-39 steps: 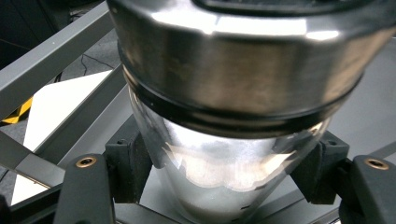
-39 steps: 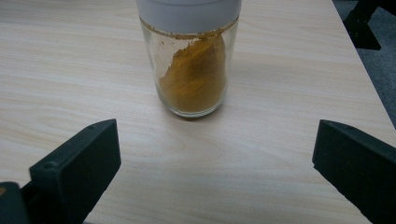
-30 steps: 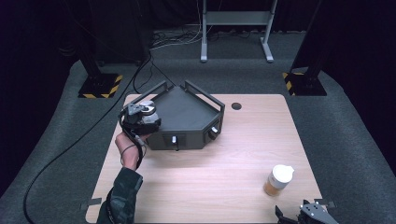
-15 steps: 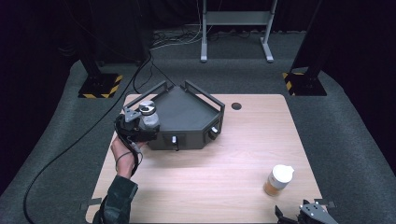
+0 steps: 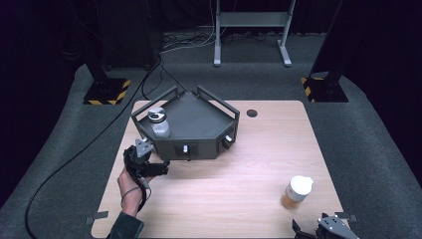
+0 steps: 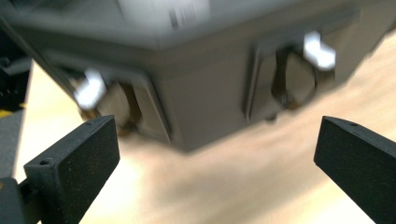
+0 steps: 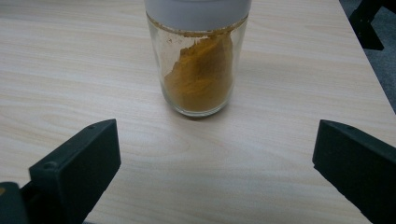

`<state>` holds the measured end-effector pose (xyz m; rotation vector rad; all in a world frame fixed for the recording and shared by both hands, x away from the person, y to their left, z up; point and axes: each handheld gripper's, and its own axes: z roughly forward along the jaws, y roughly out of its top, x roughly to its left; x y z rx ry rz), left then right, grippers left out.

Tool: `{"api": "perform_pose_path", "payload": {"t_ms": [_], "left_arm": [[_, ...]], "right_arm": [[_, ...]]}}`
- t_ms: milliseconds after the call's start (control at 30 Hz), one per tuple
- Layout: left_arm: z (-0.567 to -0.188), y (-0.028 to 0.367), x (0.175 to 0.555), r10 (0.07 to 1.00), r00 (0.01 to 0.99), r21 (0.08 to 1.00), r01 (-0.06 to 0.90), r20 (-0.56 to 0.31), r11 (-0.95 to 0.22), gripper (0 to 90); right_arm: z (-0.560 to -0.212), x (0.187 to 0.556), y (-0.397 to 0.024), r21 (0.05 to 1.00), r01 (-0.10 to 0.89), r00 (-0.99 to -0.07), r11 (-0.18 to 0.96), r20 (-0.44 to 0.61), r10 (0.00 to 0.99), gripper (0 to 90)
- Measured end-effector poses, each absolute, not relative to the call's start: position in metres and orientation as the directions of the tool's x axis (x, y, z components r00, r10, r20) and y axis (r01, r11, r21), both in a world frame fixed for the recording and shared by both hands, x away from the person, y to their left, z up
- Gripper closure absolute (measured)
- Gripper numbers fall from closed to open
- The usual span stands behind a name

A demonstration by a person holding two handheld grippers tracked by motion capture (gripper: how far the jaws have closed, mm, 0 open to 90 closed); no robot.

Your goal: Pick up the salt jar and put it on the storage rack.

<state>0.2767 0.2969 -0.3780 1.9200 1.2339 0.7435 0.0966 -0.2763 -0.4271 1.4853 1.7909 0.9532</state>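
Jar (image 5: 159, 123) stands at the tray's (image 5: 209, 144) left corner – left gripper (image 5: 149, 164) wide open, just released, empty, off its front edge – right gripper (image 5: 328, 230) open, empty, facing the spice jar (image 5: 296, 192).

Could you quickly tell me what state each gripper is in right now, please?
Left gripper: open, jaws just opened, nothing between them, in front of the dark tray.
Right gripper: open, empty, facing the spice jar.
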Motion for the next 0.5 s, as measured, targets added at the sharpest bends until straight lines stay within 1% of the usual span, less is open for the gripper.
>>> {"api": "perform_pose_path", "payload": {"t_ms": [200, 267, 400, 500], "left_arm": [[-0.411, 0.301, 0.268, 0.939, 0.341, 0.778, 0.578, 0.040, -0.244, 0.1], [-0.419, 0.300, 0.266, 0.942, 0.334, 0.762, 0.599, 0.042, -0.246, 0.1], [-0.431, 0.300, 0.265, 0.946, 0.323, 0.740, 0.631, 0.022, -0.233, 0.1], [-0.435, 0.296, 0.268, 0.946, 0.324, 0.716, 0.653, 0.029, -0.246, 0.2]], "right_arm": [[-0.427, 0.097, -0.276, 0.833, 0.542, -0.179, 0.110, -0.014, 0.984, 0.0], [-0.427, 0.098, -0.275, 0.834, 0.541, -0.181, 0.111, -0.014, 0.983, 0.0], [-0.427, 0.098, -0.274, 0.831, 0.544, -0.185, 0.115, -0.015, 0.983, 0.0], [-0.428, 0.099, -0.274, 0.831, 0.545, -0.186, 0.116, -0.015, 0.982, 0.0]]}}
